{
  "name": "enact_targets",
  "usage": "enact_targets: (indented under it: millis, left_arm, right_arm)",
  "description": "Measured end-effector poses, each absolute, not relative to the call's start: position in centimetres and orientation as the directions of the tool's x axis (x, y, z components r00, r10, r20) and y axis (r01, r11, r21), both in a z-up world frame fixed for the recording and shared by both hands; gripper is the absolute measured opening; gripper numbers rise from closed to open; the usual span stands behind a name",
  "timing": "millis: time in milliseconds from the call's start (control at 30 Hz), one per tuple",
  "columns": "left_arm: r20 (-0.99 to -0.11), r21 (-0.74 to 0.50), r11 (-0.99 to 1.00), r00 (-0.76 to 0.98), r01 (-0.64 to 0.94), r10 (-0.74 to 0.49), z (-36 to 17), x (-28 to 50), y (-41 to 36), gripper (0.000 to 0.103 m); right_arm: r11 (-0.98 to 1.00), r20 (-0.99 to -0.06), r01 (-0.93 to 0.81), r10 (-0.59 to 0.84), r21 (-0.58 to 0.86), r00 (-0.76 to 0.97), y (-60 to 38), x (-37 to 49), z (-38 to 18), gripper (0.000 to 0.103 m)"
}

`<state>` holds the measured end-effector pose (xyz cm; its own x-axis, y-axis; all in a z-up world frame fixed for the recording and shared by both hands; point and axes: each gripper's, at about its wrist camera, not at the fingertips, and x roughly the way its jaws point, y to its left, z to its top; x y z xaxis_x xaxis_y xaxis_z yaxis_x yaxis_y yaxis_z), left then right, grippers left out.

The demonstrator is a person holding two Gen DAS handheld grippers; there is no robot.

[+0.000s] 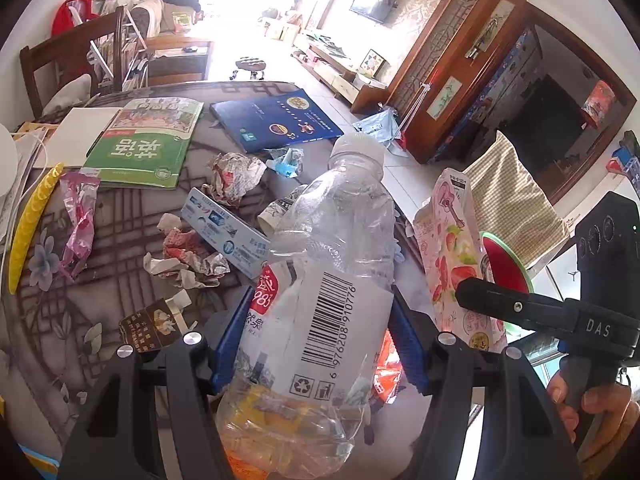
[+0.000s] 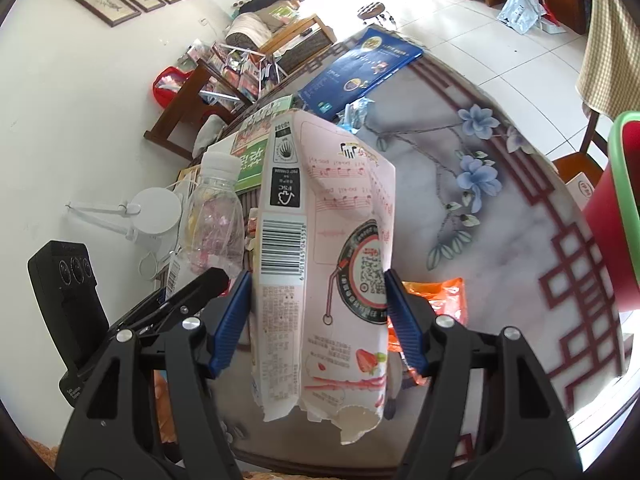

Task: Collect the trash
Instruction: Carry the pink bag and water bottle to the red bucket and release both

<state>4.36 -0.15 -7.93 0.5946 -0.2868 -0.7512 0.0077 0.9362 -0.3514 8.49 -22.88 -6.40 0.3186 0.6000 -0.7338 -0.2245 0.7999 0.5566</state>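
An empty clear plastic bottle (image 1: 332,264) is pinched at its labelled body between the blue pads of the left hand-held gripper (image 1: 320,340), cap pointing away, above the table (image 1: 120,220). A pink strawberry drink carton (image 2: 320,264) is clamped likewise by the right hand-held gripper (image 2: 318,320), just beside the left one. Beyond the left hand-held gripper, crumpled wrappers (image 1: 236,176), a toothpaste box (image 1: 224,232) and two books are seen on the table. A red bin with a green rim (image 2: 618,208) is located right of the right hand-held gripper.

Left gripper (image 1: 320,340) fingers (image 1: 230,336) clamp a clear plastic bottle (image 1: 328,248) above littered table (image 1: 120,216)
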Motion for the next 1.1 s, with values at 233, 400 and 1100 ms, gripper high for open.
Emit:
enact_targets:
  millis: [233, 400, 1100]
  left_arm:
    - [-0.762, -0.353, 0.935, 0.568, 0.040, -0.312, -8.4, 5.1, -2.1, 0.062]
    - [-0.762, -0.360, 0.930, 0.552, 0.071, -0.338, -8.6, 6.1, -4.5, 0.062]
    - [-0.764, -0.343, 0.915, 0.503, 0.214, -0.404, -7.8, 12.0, -19.0, 0.062]
  right_arm:
    - [0.808, -0.735, -0.184, 0.587, 0.560, 0.339, -25.1, 8.4, -6.5, 0.064]
    - [0.816, -0.739, -0.154, 0.572, 0.558, 0.355, -27.5, 8.6, -6.5, 0.064]
    - [0.827, -0.735, 0.000, 0.499, 0.562, 0.458, -43.4, 11.8, -6.9, 0.064]
